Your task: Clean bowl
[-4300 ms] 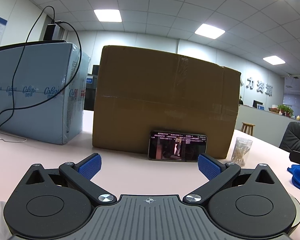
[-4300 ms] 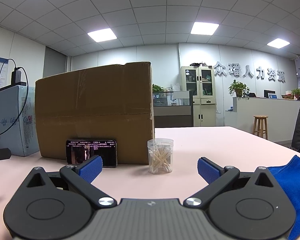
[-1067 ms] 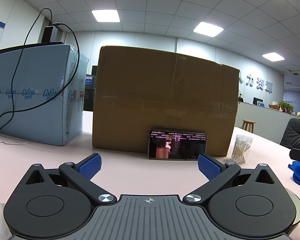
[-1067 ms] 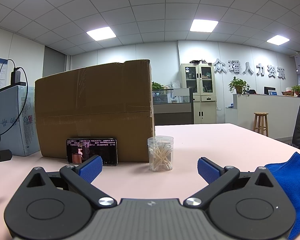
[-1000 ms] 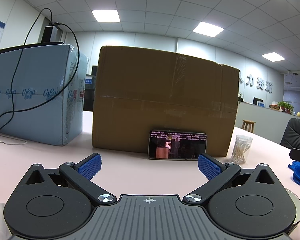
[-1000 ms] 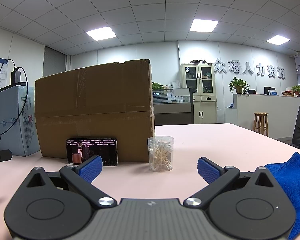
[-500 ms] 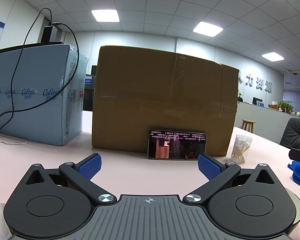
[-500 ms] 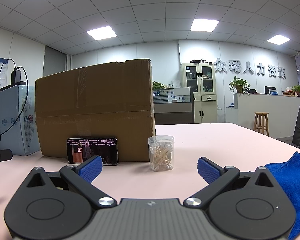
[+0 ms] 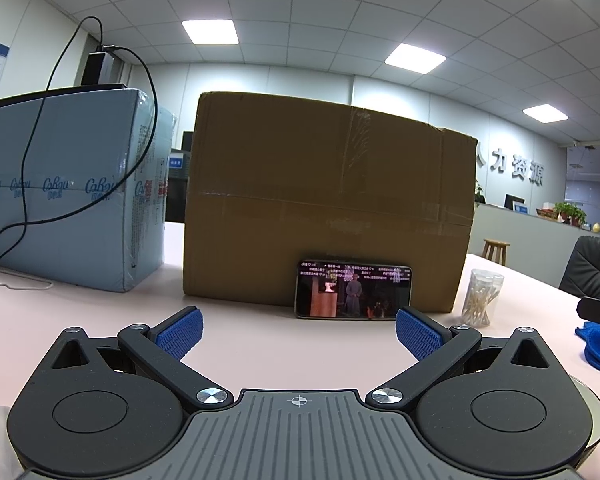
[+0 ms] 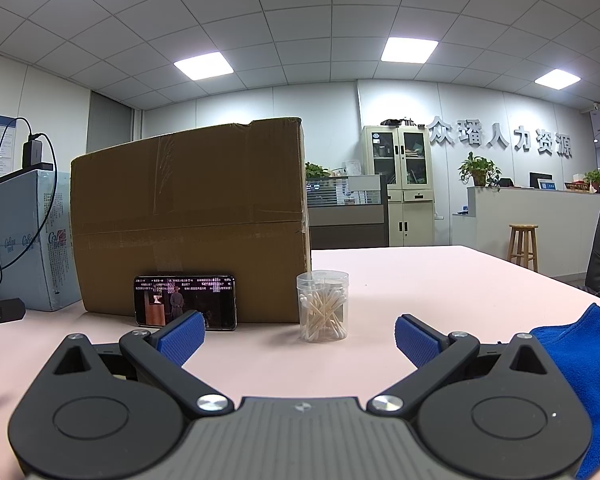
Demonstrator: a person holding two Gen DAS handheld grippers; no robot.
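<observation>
Bowl cleaning looks unstarted; no bowl is clearly visible. Both the left claw [image 9: 298, 330] and right claw [image 10: 298, 334] sit spread, empty, blue cloth [image 10: 580, 360] just right of the latter.

Brown cardboard box [image 9: 328, 200], pale blue carton [image 9: 68, 192], blue cloth [image 10: 580, 372], pink table [image 10: 420, 280].

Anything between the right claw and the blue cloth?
Nothing visible. The blue cloth lies directly beside the open right claw, on its right. The cotton swab jar and phone stand ahead, off that path.
</observation>
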